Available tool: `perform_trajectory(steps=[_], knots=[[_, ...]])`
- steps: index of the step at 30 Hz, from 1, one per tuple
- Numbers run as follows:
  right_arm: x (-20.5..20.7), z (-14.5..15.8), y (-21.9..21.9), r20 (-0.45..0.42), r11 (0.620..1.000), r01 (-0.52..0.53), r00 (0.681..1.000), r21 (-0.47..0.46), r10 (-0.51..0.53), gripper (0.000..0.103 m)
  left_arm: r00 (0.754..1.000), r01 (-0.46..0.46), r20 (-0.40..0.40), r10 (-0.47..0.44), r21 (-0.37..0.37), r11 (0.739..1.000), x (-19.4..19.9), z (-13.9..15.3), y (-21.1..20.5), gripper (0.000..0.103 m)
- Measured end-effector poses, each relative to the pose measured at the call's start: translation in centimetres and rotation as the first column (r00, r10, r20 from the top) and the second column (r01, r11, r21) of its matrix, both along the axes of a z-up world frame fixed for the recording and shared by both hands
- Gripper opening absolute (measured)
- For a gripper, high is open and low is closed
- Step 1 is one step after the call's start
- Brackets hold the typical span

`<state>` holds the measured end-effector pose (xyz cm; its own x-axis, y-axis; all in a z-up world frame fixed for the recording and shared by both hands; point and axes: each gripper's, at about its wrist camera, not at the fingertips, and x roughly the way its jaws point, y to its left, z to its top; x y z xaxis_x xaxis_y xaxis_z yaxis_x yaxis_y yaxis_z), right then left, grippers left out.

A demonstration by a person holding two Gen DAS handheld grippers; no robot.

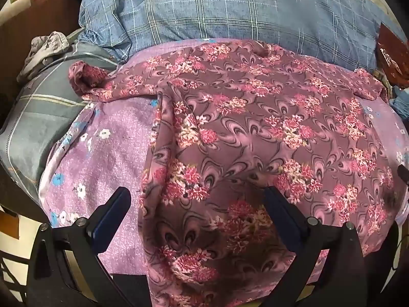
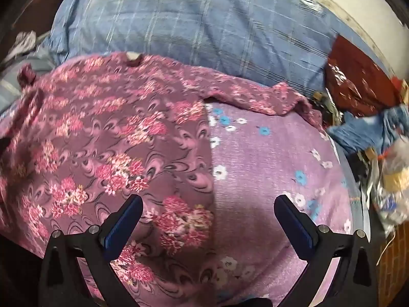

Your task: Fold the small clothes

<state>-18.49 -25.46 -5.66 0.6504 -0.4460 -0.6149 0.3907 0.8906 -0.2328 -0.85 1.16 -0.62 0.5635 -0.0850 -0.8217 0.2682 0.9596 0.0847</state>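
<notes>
A mauve garment with pink flower clusters (image 1: 255, 128) lies spread flat on a lilac floral bedsheet (image 1: 110, 158), sleeves out to both sides. My left gripper (image 1: 196, 197) is open and empty, hovering over the garment's lower left edge. In the right wrist view the same garment (image 2: 102, 133) covers the left half, with one sleeve (image 2: 255, 97) stretched right across the sheet (image 2: 268, 158). My right gripper (image 2: 208, 204) is open and empty, straddling the garment's lower right edge.
A blue checked pillow (image 1: 217, 12) lies behind the garment. A grey striped pillow (image 1: 41, 117) and a crumpled grey cloth (image 1: 43, 51) sit at the left. A red shiny packet (image 2: 358, 81), blue cloth (image 2: 370, 130) and a plastic bag (image 2: 393, 179) crowd the right edge.
</notes>
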Motion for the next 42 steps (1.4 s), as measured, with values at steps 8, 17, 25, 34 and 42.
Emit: perform_trajectory(steps=[8, 17, 25, 34, 42], knots=[[-2.1, 1.6, -2.6, 0.052, 0.983, 0.017, 0.998, 0.184, -0.027, 0.103, 1.000, 0.016, 0.022, -0.017, 0.008, 1.000, -0.7, 0.4, -0.1, 0.103], [-2.9, 0.5, -2.9, 0.029, 0.979, 0.059, 0.997, 0.197, -0.066, 0.102, 0.998, 0.056, 0.032, -0.056, -0.007, 0.998, -1.4, 1.0, -0.4, 0.103], [-2.3, 1.6, -2.3, 0.009, 0.994, 0.047, 0.999, 0.100, -0.049, 0.102, 0.996, 0.078, 0.036, -0.077, -0.008, 0.997, -1.4, 1.0, -0.7, 0.103], [-2.1, 2.1, -2.4, -0.020, 0.998, 0.039, 0.999, 0.039, -0.038, 0.102, 0.995, 0.098, 0.025, -0.097, -0.012, 0.995, -1.1, 0.5, -1.0, 0.103], [-1.5, 1.5, -2.1, -0.042, 0.999, 0.028, 0.999, 0.044, -0.026, 0.102, 0.994, 0.110, 0.009, -0.110, -0.007, 0.994, -0.9, -0.2, -1.2, 0.103]])
